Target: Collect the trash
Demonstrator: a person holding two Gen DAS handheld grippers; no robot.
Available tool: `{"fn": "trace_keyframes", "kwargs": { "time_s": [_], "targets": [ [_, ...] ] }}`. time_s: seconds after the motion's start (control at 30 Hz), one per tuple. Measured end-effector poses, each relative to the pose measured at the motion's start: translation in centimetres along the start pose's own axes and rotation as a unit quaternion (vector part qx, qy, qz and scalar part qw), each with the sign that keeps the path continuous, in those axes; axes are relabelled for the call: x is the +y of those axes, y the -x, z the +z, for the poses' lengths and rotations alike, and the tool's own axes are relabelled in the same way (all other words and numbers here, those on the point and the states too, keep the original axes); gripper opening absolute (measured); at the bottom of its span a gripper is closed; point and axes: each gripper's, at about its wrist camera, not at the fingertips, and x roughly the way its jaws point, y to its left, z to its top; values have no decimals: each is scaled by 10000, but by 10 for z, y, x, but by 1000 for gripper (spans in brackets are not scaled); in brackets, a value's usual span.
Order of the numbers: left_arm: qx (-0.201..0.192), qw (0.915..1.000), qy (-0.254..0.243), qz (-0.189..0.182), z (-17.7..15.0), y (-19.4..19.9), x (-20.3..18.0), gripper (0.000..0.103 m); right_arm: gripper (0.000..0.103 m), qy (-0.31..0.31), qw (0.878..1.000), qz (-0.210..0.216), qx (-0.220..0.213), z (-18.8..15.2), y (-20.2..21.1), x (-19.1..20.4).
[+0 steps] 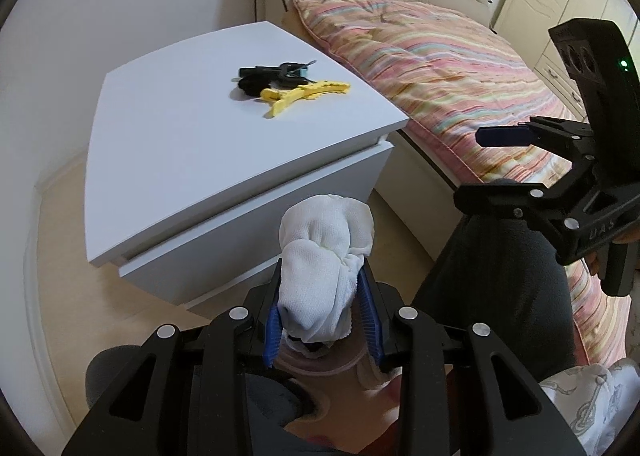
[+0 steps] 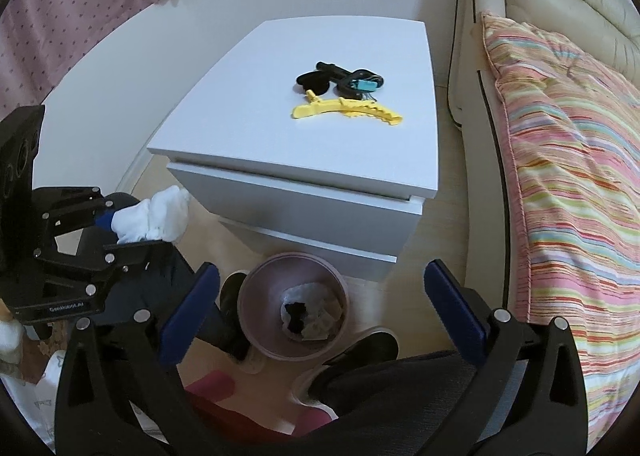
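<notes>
A crumpled white wad (image 1: 326, 240) sticks out from between the blue pads of my left gripper (image 1: 322, 272), which is shut on it. In the right wrist view the same wad (image 2: 156, 215) shows in the left gripper (image 2: 132, 230) at the left edge, beside the nightstand. A pink round bin (image 2: 292, 256) stands on the floor in front of the nightstand, with crumpled trash (image 2: 310, 312) at its bottom. My right gripper (image 2: 322, 272) hangs over the bin, its jaws open wide and nothing between them. From the left wrist it appears as the right gripper (image 1: 486, 163) at the right, open.
A white nightstand (image 2: 320, 159) carries a bunch of keys (image 2: 344, 81) and a yellow hair clip (image 2: 348, 109). A bed with a striped quilt (image 2: 560, 175) runs along the right. The person's dark trouser legs (image 1: 500, 276) and black slippers (image 2: 232, 296) flank the bin.
</notes>
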Motion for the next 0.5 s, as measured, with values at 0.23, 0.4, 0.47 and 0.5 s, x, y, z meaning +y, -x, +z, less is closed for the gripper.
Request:
{"fn": "trace_keyframes", "kwargs": {
  "time_s": [0.23,0.4,0.47,0.5],
  "targets": [
    [20,9999,45,-115,3,-7,-2,82,100,-117,9999,12,-15,0,1,-8],
    [-38,9996,236,-124,4,-8,4,93,100,-186,9998,48,-29,0,1,-12],
    [-49,9995,297,-108,4,-7,7,93,100,-189,9998,53,-25,-1,1,-12],
    [-60,9994,330,-76,4,-7,9,94,100,-192,9998,64,-19,-1,0,-12]
  ]
}}
